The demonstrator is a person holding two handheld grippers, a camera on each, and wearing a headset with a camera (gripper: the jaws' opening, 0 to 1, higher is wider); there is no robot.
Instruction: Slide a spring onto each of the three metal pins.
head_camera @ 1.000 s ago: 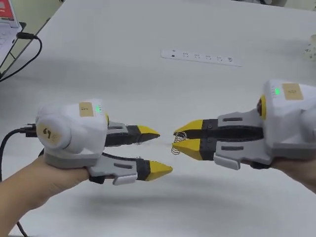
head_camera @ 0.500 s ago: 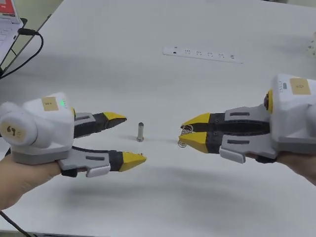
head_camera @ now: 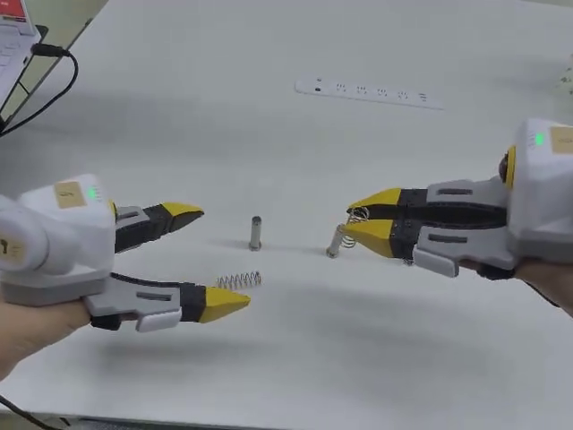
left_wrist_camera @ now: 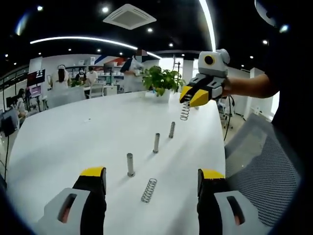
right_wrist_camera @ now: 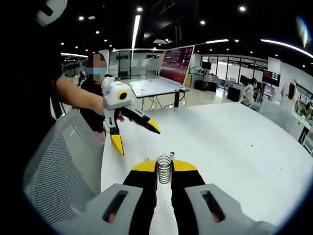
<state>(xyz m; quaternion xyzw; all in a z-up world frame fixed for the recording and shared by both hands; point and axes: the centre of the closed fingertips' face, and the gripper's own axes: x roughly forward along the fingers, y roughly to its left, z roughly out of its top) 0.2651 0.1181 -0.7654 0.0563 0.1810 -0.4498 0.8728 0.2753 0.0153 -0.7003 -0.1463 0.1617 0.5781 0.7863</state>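
Observation:
My right gripper (head_camera: 360,221) is shut on a small coil spring (head_camera: 358,215), held upright between its yellow tips (right_wrist_camera: 164,169). Just below those tips stands a metal pin (head_camera: 334,244). A second pin (head_camera: 256,233) stands bare and upright in the middle of the white table (head_camera: 269,143). A loose spring (head_camera: 237,280) lies flat on the table near the lower finger of my left gripper (head_camera: 210,258), which is open and holds nothing. The left gripper view shows three pins in a row (left_wrist_camera: 130,164), (left_wrist_camera: 156,143), (left_wrist_camera: 172,129); the farthest looks ribbed, as if it carries a spring.
A white power strip (head_camera: 369,92) lies at the back of the table. A black cable (head_camera: 45,90) and a laptop corner (head_camera: 13,36) sit at the far left. A mesh chair (right_wrist_camera: 63,166) stands along the table's near edge.
My left gripper has drawn back to the left, uncovering a bare pin and the loose spring on the table. My right gripper has shifted right and slightly up with its spring.

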